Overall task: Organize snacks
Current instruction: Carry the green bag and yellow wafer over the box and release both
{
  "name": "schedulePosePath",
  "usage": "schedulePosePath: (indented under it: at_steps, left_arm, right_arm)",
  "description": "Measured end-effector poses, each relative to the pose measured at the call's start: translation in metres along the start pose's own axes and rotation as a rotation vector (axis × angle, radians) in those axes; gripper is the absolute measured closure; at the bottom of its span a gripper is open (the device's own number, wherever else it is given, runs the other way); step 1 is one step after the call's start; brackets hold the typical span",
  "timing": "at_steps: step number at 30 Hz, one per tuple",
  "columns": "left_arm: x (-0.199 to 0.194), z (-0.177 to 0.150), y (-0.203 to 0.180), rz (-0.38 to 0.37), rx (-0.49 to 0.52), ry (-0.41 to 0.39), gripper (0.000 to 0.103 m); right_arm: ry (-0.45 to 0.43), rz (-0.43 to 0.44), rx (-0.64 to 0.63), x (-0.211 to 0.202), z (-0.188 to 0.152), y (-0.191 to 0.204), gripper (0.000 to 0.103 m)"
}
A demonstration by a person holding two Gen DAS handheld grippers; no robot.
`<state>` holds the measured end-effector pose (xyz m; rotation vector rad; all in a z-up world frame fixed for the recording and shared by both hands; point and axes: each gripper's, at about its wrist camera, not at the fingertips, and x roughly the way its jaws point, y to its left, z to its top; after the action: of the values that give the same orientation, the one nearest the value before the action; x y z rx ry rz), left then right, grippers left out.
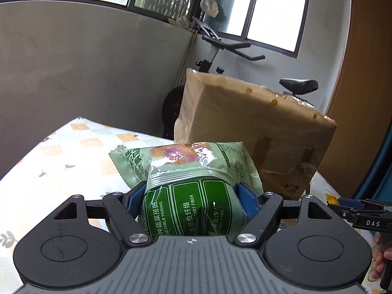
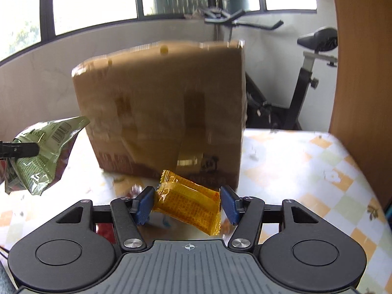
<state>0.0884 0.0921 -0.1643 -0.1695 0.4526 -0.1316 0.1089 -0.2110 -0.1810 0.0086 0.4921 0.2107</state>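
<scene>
My left gripper [image 1: 191,193] is shut on a green snack bag [image 1: 196,196] and holds it above the table; the bag also shows in the right wrist view [image 2: 44,152] at the left. My right gripper [image 2: 187,203] is shut on a yellow snack packet [image 2: 188,205], held a little above the table just in front of the cardboard box [image 2: 166,107]. The right gripper's tip with the yellow packet shows at the right edge of the left wrist view [image 1: 355,208].
The taped cardboard box [image 1: 257,132] stands on the table with a checked floral cloth [image 2: 306,166]. Something red [image 2: 105,232] lies on the cloth under my right gripper. An exercise bike [image 2: 306,78] stands behind the table, a wooden panel [image 2: 362,73] at the right.
</scene>
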Motion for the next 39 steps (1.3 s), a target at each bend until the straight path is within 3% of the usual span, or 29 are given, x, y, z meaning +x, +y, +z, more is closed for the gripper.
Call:
schedulePosePath:
  at_steps: [10, 18, 26, 32, 39]
  left_arm:
    - [-0.029, 0.077, -0.016, -0.041, 0.075, -0.190, 0.023]
    - [0.015, 0.146, -0.058, -0.132, 0.140, -0.262, 0.023]
    - [0.095, 0.182, -0.090, -0.160, 0.176, -0.205, 0.023]
    - [0.124, 0.172, -0.096, -0.141, 0.204, -0.126, 0.023]
    - [0.148, 0.163, -0.090, -0.125, 0.204, -0.046, 0.020]
  right_arm:
    - [-0.188, 0.061, -0.064, -0.020, 0.083, -0.005, 0.048]
    - [-0.259, 0.068, -0.177, 0.013, 0.152, 0.002, 0.048]
    - [-0.209, 0.034, -0.210, 0.077, 0.188, -0.004, 0.048]
    - [-0.125, 0.033, -0.158, 0.109, 0.186, -0.012, 0.048]
    - [-0.062, 0.018, -0.116, 0.119, 0.172, -0.019, 0.043]
